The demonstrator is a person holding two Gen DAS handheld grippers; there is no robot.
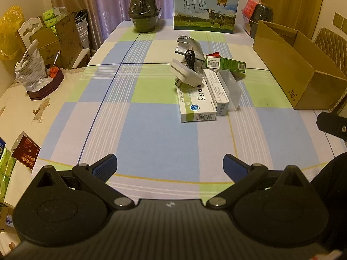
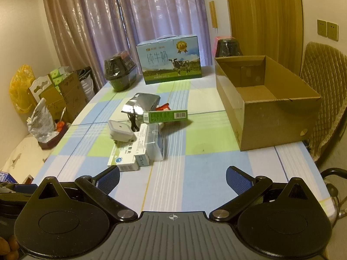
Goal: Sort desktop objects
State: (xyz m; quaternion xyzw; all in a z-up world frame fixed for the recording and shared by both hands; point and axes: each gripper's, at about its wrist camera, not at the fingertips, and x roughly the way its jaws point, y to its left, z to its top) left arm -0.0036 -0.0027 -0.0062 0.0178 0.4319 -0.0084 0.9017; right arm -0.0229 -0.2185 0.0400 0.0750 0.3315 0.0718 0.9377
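Presently both the left gripper [image 1: 170, 164] and right gripper [image 2: 172, 176] hang with jaws spread, empty; pile of small cartons and a white plug adapter [image 2: 120, 131] lies left of the open cardboard box [image 2: 279, 117] on the desk [image 2: 195, 173]; nearest white medicine carton [image 2: 123, 157] judged light, stiff, slick; pinch across its narrow faces.

Dim, warm yellowish indoor light; soft shadows fall beside the boxes [image 2: 138, 149]. Glare on the foil bag [image 2: 134, 108]. Fisheye bends the edges; corners vignetted.

Words on the boxes

"纯牛奶" and "PURE MILK" on the milk box [image 1: 206, 8] with a cow picture; "胺片" on the white medicine box [image 1: 196, 106]; barcodes on the green box [image 1: 225, 64].
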